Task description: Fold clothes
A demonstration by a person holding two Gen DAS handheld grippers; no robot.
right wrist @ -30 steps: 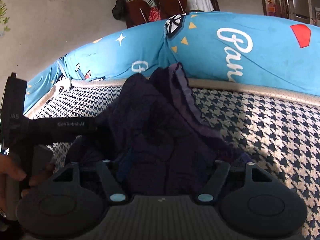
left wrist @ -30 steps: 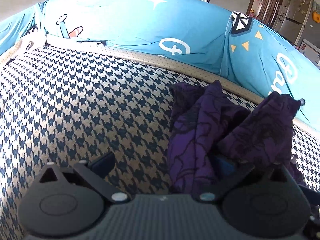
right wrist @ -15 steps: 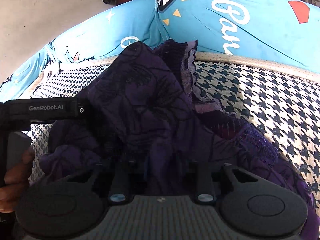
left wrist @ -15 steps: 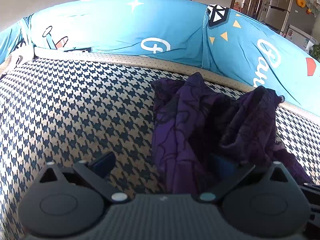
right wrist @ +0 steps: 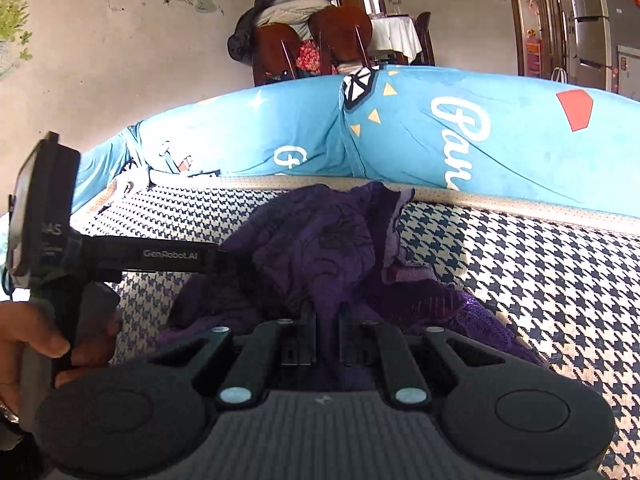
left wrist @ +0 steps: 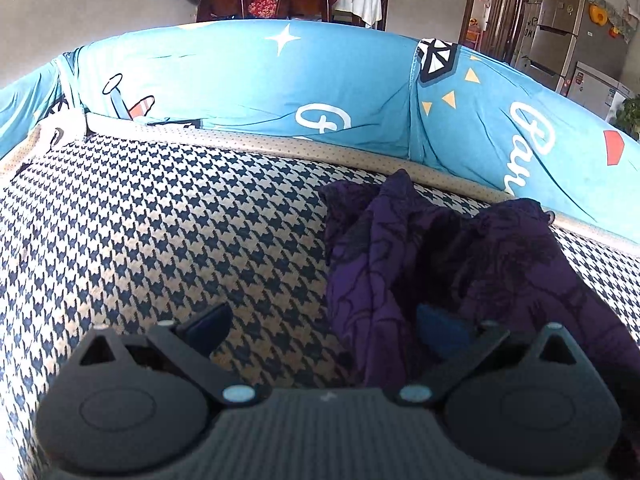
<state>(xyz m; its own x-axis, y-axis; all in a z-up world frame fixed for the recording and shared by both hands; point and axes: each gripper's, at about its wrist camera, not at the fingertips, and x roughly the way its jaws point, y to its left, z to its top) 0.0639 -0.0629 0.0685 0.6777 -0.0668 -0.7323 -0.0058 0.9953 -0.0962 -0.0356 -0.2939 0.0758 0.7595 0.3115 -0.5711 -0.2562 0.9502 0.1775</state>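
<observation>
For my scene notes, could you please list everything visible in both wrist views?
garment: one, dark purple, crumpled on the seat
seat: one, navy and cream houndstooth, under the garment
cushions: blue, printed, along the seat's back
chairs: two, brown wood, behind the cushions
fridge: one, silver, far right
left gripper: black, open, beside the garment
right gripper: black, closing on the garment
hand: one, holding the left gripper's handle
</observation>
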